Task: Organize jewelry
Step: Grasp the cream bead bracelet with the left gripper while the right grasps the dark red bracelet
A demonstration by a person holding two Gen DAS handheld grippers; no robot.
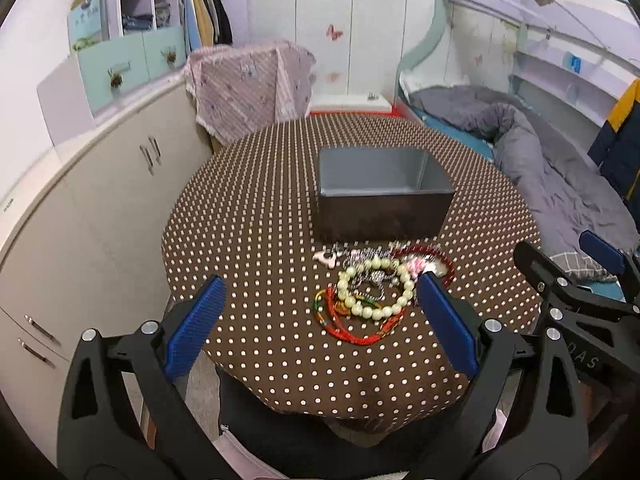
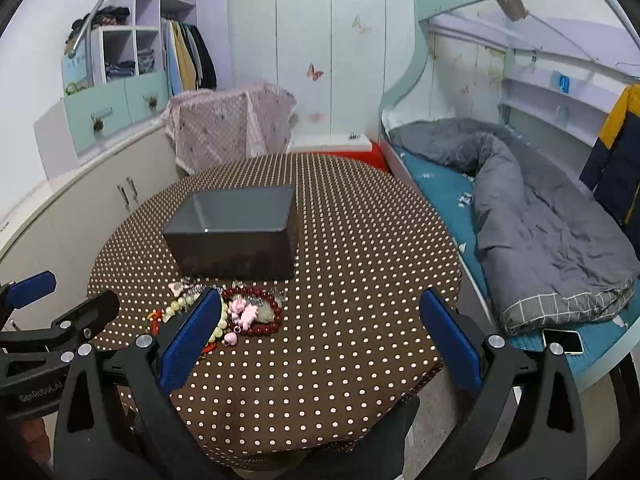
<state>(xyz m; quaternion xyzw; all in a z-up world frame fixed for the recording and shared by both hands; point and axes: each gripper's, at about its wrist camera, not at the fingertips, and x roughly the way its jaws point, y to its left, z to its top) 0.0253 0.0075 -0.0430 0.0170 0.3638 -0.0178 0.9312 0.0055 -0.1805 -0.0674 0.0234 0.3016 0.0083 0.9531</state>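
On the arm of my left gripper (image 2: 34, 296) I read "GenRobot.AI" in the right wrist view, and the right gripper (image 1: 576, 264) shows "DAS" in the left wrist view. The jewelry pile (image 1: 380, 292) is a pearl-bead bracelet (image 1: 374, 288), a dark red bead bracelet (image 2: 256, 310), red-green cords (image 1: 352, 324) and pink charms (image 2: 244, 312), lying on the dotted tablecloth (image 1: 260, 240) at 6 o'clock of the open grey box (image 1: 384, 192), whose long axis runs 9 to 3. Both grippers' blue fingers stand wide apart, holding nothing
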